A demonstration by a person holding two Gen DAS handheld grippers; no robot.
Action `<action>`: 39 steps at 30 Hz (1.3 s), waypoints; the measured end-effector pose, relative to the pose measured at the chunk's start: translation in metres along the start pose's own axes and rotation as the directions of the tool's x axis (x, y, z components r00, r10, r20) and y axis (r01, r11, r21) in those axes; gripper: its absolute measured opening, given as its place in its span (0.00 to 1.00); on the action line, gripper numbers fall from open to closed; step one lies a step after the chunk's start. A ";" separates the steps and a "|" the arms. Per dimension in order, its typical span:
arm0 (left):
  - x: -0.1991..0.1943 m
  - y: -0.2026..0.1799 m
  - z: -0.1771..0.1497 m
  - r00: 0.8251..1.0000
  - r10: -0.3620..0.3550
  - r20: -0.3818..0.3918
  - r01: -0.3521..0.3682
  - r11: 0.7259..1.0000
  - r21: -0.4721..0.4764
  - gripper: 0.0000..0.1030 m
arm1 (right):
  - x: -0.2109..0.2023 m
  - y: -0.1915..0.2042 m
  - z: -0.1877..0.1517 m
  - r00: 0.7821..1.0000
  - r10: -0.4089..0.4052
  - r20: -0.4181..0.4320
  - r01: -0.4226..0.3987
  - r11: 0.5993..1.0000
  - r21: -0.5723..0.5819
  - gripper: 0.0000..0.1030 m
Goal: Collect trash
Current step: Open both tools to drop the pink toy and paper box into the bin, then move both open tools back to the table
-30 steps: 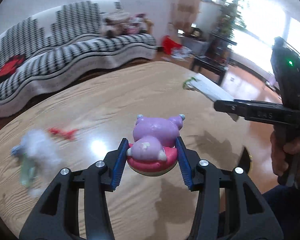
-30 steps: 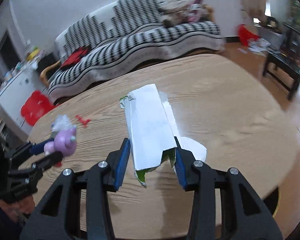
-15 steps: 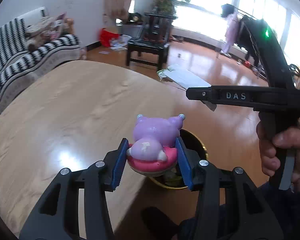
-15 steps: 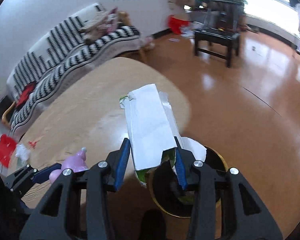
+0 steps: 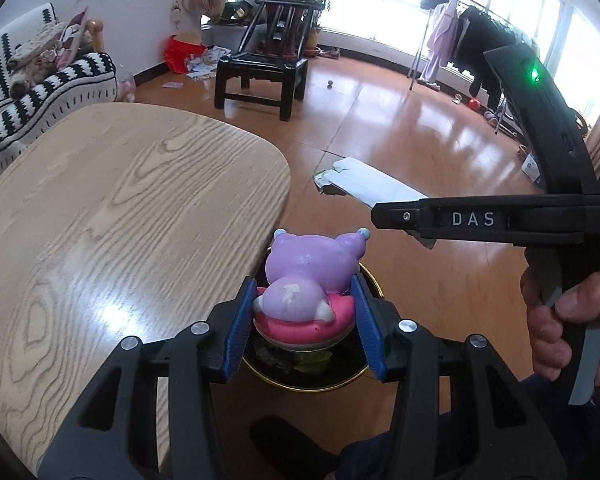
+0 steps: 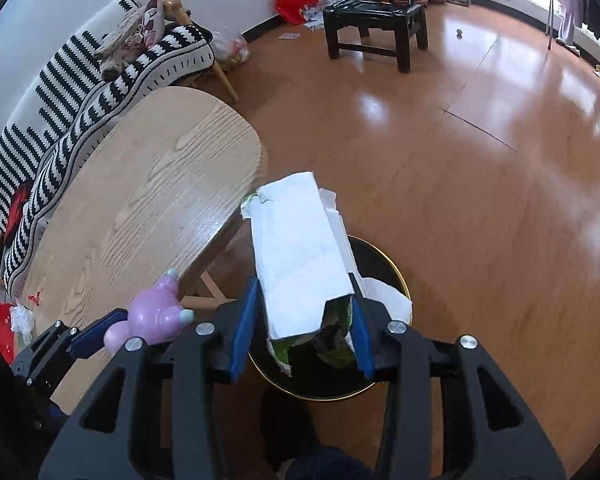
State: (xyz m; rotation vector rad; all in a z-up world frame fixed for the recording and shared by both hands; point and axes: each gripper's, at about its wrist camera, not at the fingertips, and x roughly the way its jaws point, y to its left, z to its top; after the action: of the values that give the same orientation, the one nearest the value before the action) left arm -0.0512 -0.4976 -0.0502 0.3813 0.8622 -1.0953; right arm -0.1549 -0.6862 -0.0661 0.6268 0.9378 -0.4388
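Wooden desk [image 5: 120, 208] edge, both loads over the bin [image 6: 384, 264]

Right hand-held gripper [image 6: 304, 320] clamps the carton [image 6: 296, 252]; left hand-held gripper [image 5: 300, 320] clamps the toy [image 5: 312, 276]. Drop-off step: next, I judge, spread both over the opening.

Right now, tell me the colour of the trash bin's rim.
The trash bin has a gold rim around a black inside; it shows best in the right wrist view.

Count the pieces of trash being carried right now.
2. The purple toy figure sits in the left tool; the torn white carton sits in the right tool. Both hang over the bin.
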 end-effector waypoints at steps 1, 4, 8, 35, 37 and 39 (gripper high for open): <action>0.002 0.000 0.001 1.000 0.000 -0.001 0.000 1.000 0.003 0.46 | 0.000 0.001 0.000 1.000 0.001 0.001 -0.001 1.000 0.000 0.41; 0.004 -0.001 0.002 1.000 0.000 -0.006 0.000 1.000 0.002 0.46 | -0.002 0.004 0.000 1.000 0.006 0.001 -0.006 1.000 -0.002 0.41; 0.007 0.000 0.002 1.000 0.002 -0.008 -0.002 1.000 0.005 0.46 | 0.000 0.006 0.003 1.000 0.010 -0.001 -0.010 1.000 -0.004 0.42; -0.100 0.069 -0.024 0.980 0.166 0.106 -0.157 0.983 -0.091 0.84 | -0.026 0.151 0.018 0.983 0.162 0.086 -0.139 0.964 -0.227 0.80; -0.121 0.090 -0.036 0.974 0.200 0.105 -0.186 0.974 -0.132 0.85 | -0.025 0.182 0.013 0.979 0.189 0.075 -0.163 0.950 -0.266 0.83; -0.144 0.112 -0.050 0.963 0.248 0.107 -0.227 0.958 -0.175 0.85 | -0.022 0.221 0.007 0.974 0.222 0.052 -0.195 0.929 -0.314 0.84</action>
State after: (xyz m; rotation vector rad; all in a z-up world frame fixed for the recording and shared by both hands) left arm 0.0006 -0.3273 0.0143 0.2681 0.7629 -0.8118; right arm -0.0301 -0.5253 0.0220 0.4128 0.8252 -0.1231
